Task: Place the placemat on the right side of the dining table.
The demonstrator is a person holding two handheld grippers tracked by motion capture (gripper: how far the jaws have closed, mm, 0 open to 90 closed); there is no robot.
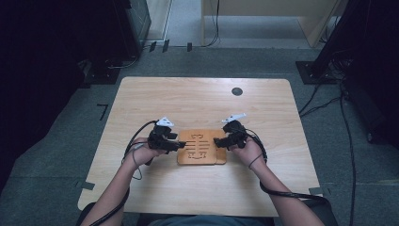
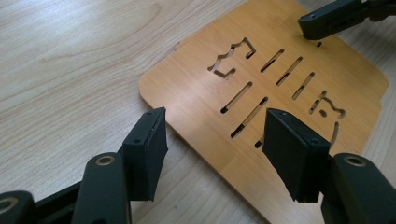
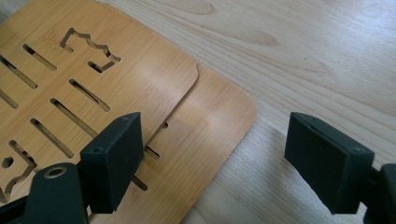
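While both hands rest low on the pale wooden table [image 1: 188, 96], the left gripper [image 1: 176, 143] and the right gripper [image 1: 217, 141] face each other across a pair of slotted boards [image 1: 202, 148] lying flat between them. In the left gripper view, the left gripper [image 2: 212, 126] stands with its jaws parted and clasping nothing. The upper board [image 2: 196, 93] runs off ahead of them. Its near straight edge crosses the gap between the pads, and its rounded corner sits just ahead of the left jaw. Bare table lies to the outside of that jaw. The right gripper [image 2: 322, 23] tips in over the board's far edge. In the right gripper view, the right gripper [image 3: 212, 135] is spread wide and grasps nothing. Its left jaw hangs over the upper board [image 3: 140, 74], close to that board's edge. The lower board [image 3: 210, 121] juts out from beneath, and its rounded corner lies within the gap. The right jaw stands over open tabletop, clear of both boards. Whether either pad touches wood cannot be told.
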